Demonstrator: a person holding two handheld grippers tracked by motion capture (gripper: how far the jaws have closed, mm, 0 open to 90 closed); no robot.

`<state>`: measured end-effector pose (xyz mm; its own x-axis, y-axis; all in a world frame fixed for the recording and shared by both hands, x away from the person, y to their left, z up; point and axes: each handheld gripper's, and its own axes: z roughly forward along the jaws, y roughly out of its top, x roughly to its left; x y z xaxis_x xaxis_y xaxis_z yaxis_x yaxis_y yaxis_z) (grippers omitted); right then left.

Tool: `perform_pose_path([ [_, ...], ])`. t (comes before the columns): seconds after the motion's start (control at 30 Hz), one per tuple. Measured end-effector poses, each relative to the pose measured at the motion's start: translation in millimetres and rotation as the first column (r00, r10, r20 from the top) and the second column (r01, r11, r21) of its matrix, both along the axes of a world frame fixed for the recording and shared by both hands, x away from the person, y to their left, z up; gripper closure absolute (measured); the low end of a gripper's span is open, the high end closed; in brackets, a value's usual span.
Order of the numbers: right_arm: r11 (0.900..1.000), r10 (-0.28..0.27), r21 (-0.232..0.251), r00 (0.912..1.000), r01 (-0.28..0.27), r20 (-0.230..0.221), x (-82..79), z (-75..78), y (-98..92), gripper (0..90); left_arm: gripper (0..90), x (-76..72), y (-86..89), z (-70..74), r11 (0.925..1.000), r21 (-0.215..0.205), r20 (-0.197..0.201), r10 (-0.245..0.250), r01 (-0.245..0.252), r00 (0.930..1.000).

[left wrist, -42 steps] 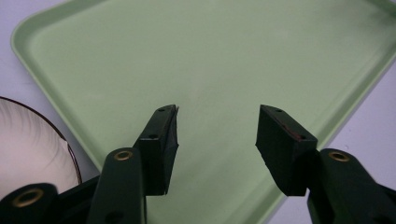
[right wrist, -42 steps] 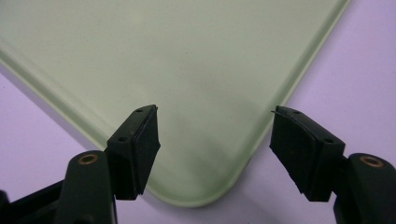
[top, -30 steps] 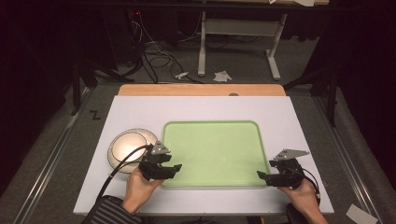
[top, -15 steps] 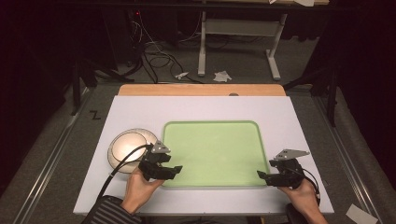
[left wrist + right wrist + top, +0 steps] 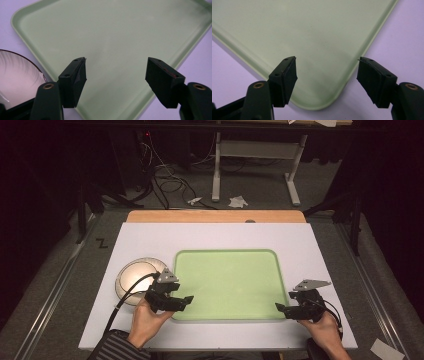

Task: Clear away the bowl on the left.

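Left tongs (image 5: 116,75) just been opening, nothing between the jaws, poised above the green tray (image 5: 120,30); a round plate (image 5: 17,75) sits alongside.

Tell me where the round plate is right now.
In the high view the round plate lies on the white table, left of the green tray, beside the left gripper.

Tray (image 5: 227,280) lies bare; bowl (image 5: 136,279) blocks its left.

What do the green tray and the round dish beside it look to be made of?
The green tray looks like moulded plastic, matte: even colour, rounded raised rim, faint scuffs. The round dish looks like clear glass or hard plastic, glossy: it catches a bright glare and seems see-through with fine ribbing. Neither is certain.
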<state>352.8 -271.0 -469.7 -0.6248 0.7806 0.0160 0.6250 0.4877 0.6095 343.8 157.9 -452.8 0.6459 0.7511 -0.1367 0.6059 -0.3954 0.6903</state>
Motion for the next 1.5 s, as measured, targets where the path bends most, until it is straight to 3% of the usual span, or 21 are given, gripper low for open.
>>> perform_pose_path([
  [0.4, 1.0, 0.005, -0.008, 1.0, -0.005, 0.004, -0.6, -0.2, 1.1, 33.6, 32.4, 3.2, 13.7, 6.2, 0.9986, 0.017, 0.039, 0.049, -0.05, 0.998],
  [0.87, 1.0, 0.008, -0.006, 1.0, -0.008, -0.005, 0.1, -0.5, 0.8, 33.8, 35.2, 4.3, 22.4, 9.5, 0.9974, -0.005, 0.048, 0.073, -0.073, 0.9962],
  [1.1, 1.0, 0.006, -0.002, 1.0, -0.006, -0.008, 0.9, -1.1, 0.7, 33.9, 33.1, 7.5, 28.1, 9.8, 0.9956, -0.014, 0.04, 0.093, -0.093, 0.9948],
  [1.2, 1.0, 0.007, 0.003, 0.9999, -0.007, -0.008, 1.0, -1.2, 0.1, 33.9, 32.7, 10.6, 34.5, 11.1, 0.9913, -0.031, 0.02, 0.129, -0.128, 0.9915],
  [1.5, 1.0, 0.009, 0.001, 0.9999, -0.009, -0.008, 0.9, -0.9, 0.7, 34.2, 30.5, 12.8, 41.6, 11.0, 0.988, -0.023, 0.01, 0.153, -0.152, 0.9882],
])
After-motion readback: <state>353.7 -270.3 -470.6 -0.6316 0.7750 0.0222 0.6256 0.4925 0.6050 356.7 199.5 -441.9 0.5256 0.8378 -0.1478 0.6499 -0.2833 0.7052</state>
